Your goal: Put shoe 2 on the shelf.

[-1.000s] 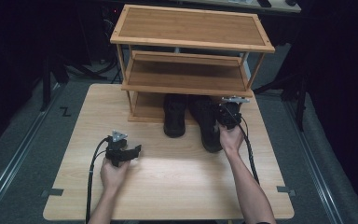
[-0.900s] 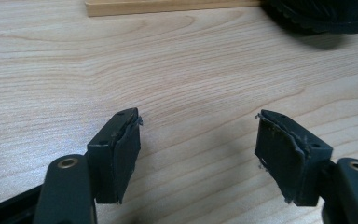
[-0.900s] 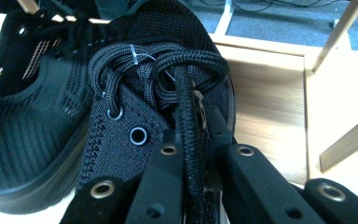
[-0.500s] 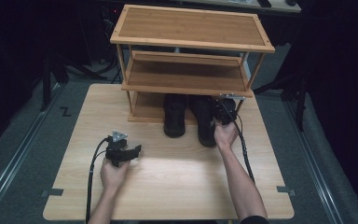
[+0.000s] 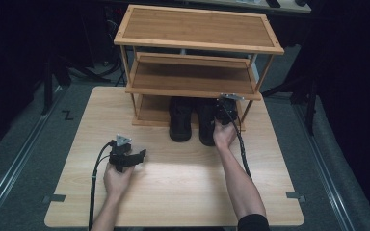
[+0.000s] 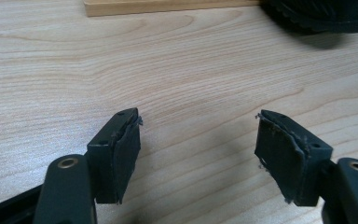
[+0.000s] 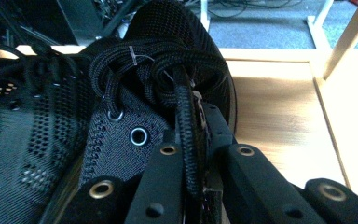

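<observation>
Shoe held: a black mesh shoe [image 5: 207, 122] is seen just right of centre in the high view, on the table, partly under the lowest shelf of the rack; in the right gripper view [image 7: 168, 60] it takes up the left and centre of the frame.
Grip point: the shoe's collar edge is pinched between the jaws at the lower centre of the right gripper view, beside the laces and metal eyelets.
Right gripper [image 5: 226, 109]: closed tight on the shoe, at the shoe's right side in the high view.
Second shoe [image 5: 179, 120]: set just left of the held one, touching it or nearly so.
Rack [image 5: 197, 48]: a wooden three-shelf rack stands in the upper centre of the high view.
Left gripper [image 5: 127, 158]: rests at the lower left of centre, well apart from the shoes; its jaws stand wide apart with nothing between them [image 6: 196, 149].
Table [image 5: 173, 192]: light wood, bare under the left gripper.
</observation>
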A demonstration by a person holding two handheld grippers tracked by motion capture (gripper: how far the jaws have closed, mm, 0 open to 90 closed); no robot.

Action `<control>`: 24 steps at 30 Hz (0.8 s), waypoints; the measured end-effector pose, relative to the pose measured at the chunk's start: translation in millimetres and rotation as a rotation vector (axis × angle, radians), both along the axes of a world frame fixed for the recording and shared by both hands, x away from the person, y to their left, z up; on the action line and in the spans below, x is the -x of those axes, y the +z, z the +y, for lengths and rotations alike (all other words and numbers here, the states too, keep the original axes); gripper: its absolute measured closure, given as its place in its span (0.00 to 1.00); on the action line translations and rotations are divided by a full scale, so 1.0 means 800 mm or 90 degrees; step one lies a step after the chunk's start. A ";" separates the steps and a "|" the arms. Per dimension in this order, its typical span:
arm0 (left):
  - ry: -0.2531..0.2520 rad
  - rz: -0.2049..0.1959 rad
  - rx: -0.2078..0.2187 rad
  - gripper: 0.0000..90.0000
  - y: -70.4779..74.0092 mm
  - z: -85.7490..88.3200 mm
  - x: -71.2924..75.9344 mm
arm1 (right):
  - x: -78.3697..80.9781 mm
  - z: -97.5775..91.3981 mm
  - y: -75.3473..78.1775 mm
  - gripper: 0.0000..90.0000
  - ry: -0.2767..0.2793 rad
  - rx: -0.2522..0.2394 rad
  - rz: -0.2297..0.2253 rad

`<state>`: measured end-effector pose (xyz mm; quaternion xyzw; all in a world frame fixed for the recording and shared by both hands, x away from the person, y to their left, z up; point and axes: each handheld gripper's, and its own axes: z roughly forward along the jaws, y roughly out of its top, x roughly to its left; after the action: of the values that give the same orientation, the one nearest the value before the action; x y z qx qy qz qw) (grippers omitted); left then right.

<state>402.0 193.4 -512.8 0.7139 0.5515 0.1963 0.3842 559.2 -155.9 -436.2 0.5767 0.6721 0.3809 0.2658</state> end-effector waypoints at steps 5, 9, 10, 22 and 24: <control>-0.003 -0.002 -0.005 0.37 0.000 -0.001 0.002 | -0.005 0.003 -0.005 0.97 -0.012 -0.005 -0.008; -0.003 -0.007 -0.045 0.40 0.000 -0.008 0.003 | -0.005 0.001 -0.007 0.96 -0.005 0.021 -0.019; -0.004 -0.007 -0.054 0.40 0.000 -0.009 0.003 | -0.006 0.001 -0.007 0.96 -0.004 0.024 -0.021; -0.018 0.000 -0.037 0.42 0.003 -0.020 -0.002 | -0.007 -0.005 -0.011 0.80 0.009 0.056 -0.043; -0.022 0.001 -0.039 0.43 0.003 -0.022 -0.002 | -0.007 -0.009 -0.010 0.70 0.001 0.059 -0.040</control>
<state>403.6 175.6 -510.4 0.7350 0.5332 0.2057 0.3649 564.8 -163.3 -444.3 0.5511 0.6809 0.3672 0.3128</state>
